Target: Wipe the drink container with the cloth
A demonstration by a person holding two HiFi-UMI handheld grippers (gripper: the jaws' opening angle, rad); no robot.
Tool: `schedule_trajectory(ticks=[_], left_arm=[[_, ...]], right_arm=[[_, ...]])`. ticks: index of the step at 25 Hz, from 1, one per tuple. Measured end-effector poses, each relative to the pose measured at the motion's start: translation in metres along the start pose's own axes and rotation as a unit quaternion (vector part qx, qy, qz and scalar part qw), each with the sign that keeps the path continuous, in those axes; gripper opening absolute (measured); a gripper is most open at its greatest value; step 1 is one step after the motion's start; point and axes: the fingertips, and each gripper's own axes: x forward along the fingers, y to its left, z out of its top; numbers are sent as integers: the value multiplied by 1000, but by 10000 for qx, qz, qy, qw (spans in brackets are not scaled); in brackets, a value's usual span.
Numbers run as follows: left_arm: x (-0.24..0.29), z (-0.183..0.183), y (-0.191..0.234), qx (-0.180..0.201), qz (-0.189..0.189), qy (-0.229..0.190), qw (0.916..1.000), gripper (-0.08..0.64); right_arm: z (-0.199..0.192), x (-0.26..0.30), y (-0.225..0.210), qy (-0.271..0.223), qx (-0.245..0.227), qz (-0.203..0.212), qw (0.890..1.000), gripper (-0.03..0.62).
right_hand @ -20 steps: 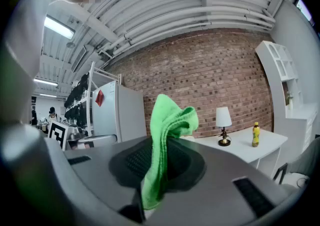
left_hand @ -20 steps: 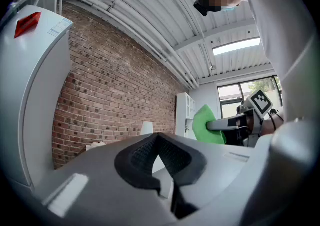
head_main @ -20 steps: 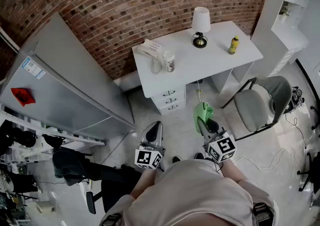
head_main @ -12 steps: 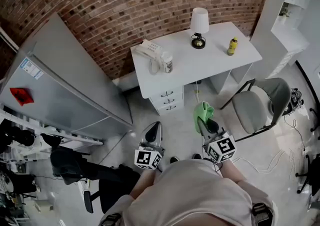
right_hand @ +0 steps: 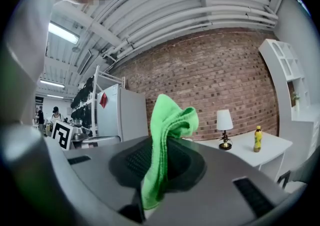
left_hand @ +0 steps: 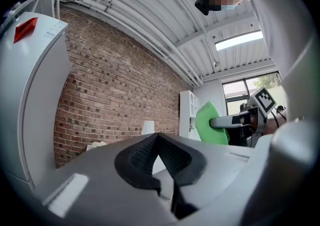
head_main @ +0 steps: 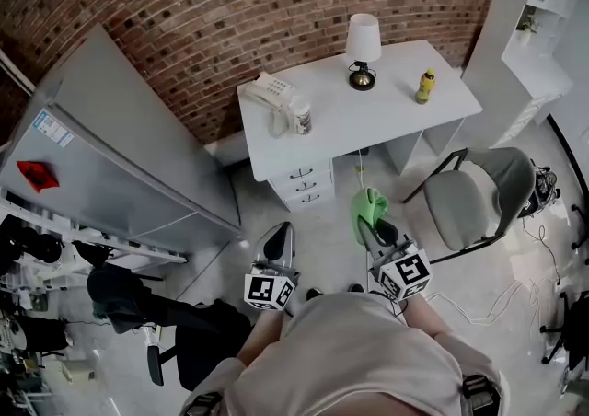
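A small yellow drink bottle stands upright on the right part of the white desk; the right gripper view shows the bottle far off beside the lamp. My right gripper is shut on a green cloth, which sticks up out of the closed jaws. My left gripper is shut with nothing in it. Both grippers hang over the floor, well short of the desk. The left gripper view catches the cloth to its right.
On the desk stand a white-shaded lamp, a white telephone and a small jar. A grey chair sits right of the desk, a grey fridge at left, a black office chair lower left.
The desk and the room have slid slightly in the head view as the person shifts. Both grippers stay about where they were, the cloth still held.
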Motion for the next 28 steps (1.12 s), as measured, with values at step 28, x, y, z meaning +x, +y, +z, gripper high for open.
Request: schedule_trajectory(ticks=[28], left_arm=[[121,-11,72,-76,166,-88,9998,11]], right_arm=[[-13,120,-93,176,120,208,9996,43]])
